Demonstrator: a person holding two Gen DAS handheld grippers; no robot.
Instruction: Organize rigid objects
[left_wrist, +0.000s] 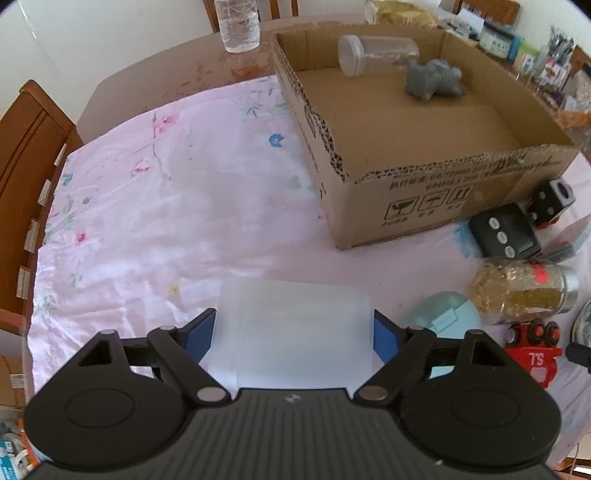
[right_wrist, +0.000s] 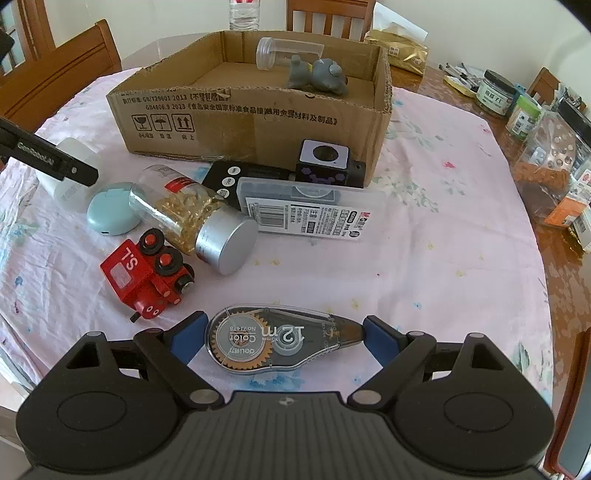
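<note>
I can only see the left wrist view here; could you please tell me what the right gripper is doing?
Observer: The right gripper has its jaws against both ends of a clear plastic correction tape dispenser, which lies on the pink floral cloth.
Operator: Thank you. My left gripper is closed on the translucent white plastic container. What lies behind the glass jar of gold pieces with the silver lid?
Observer: A flat clear plastic case with a barcode label lies there. It overlaps the black device with round white buttons, just in front of the brown cardboard box.
</note>
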